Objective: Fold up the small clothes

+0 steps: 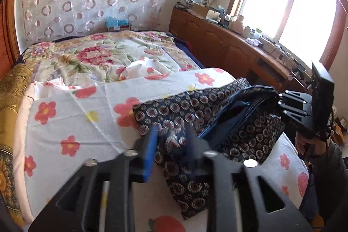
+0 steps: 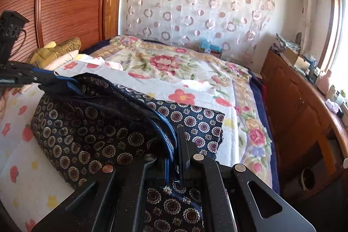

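A dark patterned garment [image 1: 228,114] with a blue lining lies half folded on the flowered sheet [image 1: 71,123] of the bed. The left gripper [image 1: 171,142] has its jaws apart, the cloth loose between them. The right gripper [image 2: 177,156] is clamped on the garment's edge.

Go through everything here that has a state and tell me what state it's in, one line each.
Dark navy medallion-print garment: partly folded over itself, rumpled, on the bed.
Left tool: jaws parted, garment cloth between them, no clear pinch.
Right tool: shut on the garment's blue-piped edge.
White red-flower sheet: spread out, creased.
Floral quilt: spread on the bed, wrinkled.
Wooden cabinet doors: closed.
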Tool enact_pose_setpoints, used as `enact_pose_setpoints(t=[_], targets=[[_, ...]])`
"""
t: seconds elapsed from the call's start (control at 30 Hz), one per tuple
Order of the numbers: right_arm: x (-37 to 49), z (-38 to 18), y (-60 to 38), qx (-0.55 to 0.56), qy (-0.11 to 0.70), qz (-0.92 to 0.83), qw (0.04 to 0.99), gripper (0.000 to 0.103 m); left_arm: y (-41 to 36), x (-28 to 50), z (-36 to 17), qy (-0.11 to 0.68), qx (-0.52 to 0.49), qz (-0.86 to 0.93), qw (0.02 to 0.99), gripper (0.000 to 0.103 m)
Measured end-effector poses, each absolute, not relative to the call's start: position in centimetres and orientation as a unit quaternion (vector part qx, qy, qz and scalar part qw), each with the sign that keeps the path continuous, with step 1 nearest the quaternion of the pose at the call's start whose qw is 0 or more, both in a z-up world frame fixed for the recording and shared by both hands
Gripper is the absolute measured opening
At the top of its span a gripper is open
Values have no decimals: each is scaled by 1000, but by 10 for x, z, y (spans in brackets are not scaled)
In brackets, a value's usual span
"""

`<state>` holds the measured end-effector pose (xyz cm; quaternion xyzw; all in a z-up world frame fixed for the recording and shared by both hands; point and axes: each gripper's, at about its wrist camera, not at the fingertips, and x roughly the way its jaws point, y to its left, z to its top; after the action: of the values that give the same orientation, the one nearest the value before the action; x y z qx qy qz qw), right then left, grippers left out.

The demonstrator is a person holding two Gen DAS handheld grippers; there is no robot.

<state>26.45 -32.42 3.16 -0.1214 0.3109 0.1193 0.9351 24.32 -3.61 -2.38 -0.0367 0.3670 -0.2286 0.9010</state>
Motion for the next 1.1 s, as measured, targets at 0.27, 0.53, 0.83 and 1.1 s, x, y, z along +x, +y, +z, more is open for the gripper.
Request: enact_pose_setpoints(t=[0.27,0.53,0.83,1.1], targets=[[292,38,-320,-128,330,118,928,6,-23,262,-30,376,-39,-221,899,54],[317,42,-323,-104,362,101,921,15,-37,289,-59,422,-30,-231,876,54],[293,69,-338,-71,347,65,933,44,-45,319,-78,454,-27,-216,864,54],[274,53,-348,-55,378,67,922,54,-46,322,-78,450,-26,-215,867,54]])
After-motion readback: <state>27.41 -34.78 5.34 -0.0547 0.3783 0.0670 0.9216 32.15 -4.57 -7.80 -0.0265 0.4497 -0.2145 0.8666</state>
